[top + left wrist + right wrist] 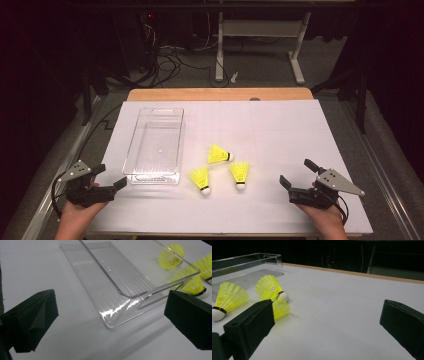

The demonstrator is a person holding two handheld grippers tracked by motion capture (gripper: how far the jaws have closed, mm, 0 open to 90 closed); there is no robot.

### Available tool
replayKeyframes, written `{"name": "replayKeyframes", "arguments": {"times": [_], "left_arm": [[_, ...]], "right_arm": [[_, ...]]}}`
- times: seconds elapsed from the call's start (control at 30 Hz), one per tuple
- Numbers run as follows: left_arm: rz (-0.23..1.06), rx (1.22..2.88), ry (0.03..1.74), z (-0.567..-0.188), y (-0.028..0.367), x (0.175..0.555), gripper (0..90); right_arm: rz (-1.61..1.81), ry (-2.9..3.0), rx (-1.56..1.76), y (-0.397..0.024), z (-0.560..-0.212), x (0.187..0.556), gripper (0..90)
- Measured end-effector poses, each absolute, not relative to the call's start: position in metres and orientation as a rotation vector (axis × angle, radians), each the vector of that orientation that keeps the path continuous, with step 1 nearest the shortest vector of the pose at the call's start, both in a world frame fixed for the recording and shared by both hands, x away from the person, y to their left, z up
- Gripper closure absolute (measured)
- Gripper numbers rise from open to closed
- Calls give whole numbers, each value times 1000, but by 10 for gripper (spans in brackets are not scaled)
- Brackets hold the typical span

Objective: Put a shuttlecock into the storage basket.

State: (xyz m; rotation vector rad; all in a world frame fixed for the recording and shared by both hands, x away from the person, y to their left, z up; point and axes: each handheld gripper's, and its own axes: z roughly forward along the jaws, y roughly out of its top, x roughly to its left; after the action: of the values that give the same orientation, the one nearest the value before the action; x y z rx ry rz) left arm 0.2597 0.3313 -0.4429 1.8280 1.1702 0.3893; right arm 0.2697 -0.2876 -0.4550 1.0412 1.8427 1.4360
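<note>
From the high view we see the left hand-held gripper [111, 176] at about eight o'clock on the white tabletop [280, 130], jaws spread apart and holding nothing, just beside the near left corner of the clear plastic tray [131, 150]. The right hand-held gripper [297, 172] sits at about four o'clock, jaws likewise apart and empty. Between them, toward six o'clock of the tabletop's middle, lie three yellow shuttlecocks [219, 154] close together on their sides, just to the tray's three o'clock. In the left gripper view we look between two parted black jaws at the tray [125, 292], whose near corner lies ahead, with the shuttlecocks [171, 256] beyond it at two o'clock, partly seen through its wall. In the right gripper view our jaws again stand wide apart over bare tabletop; the shuttlecocks [270, 287] lie at ten o'clock, one partly hidden behind the left jaw, and the tray [242, 261] sits beyond them
</note>
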Motion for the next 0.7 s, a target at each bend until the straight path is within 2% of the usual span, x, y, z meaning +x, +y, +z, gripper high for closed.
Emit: {"name": "replayKeyframes", "arguments": {"times": [0.7], "left_arm": [[314, 2003, 1215, -456, 315, 268, 2]], "right_arm": [[1441, 1840, 1048, -289, -456, 270, 3]]}}
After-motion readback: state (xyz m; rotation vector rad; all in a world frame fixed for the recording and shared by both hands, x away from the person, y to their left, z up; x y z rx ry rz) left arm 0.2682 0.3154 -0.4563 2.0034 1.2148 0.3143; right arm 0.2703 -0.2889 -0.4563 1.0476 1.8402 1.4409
